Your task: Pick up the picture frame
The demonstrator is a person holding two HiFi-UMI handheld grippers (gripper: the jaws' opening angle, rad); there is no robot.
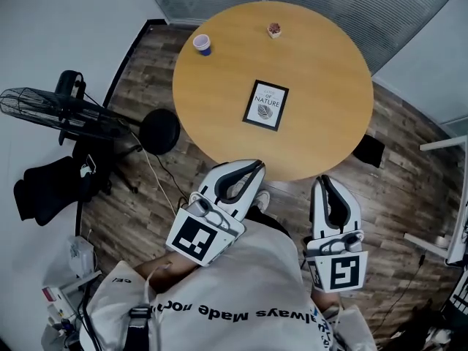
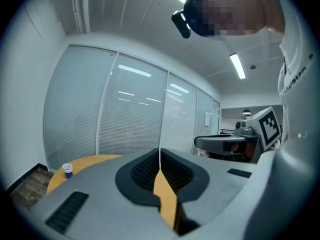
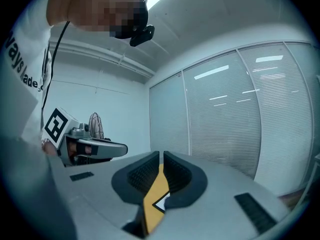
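We see left tongs (image 1: 251, 169) and right tongs (image 1: 326, 182) pressed together, empty, by the bench (image 1: 322, 86) edge. The picture frame (image 1: 266, 105) lies flat mid-bench, well apart from both. The paper cup (image 1: 202, 44) and small pot (image 1: 274, 29) sit farther back, contents unclear.

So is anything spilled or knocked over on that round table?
Nothing stands out. The picture frame lies flat, face up, near the middle of the round table, unbroken as far as shows. The paper cup stands upright near the far edge, with nothing spilled round it.
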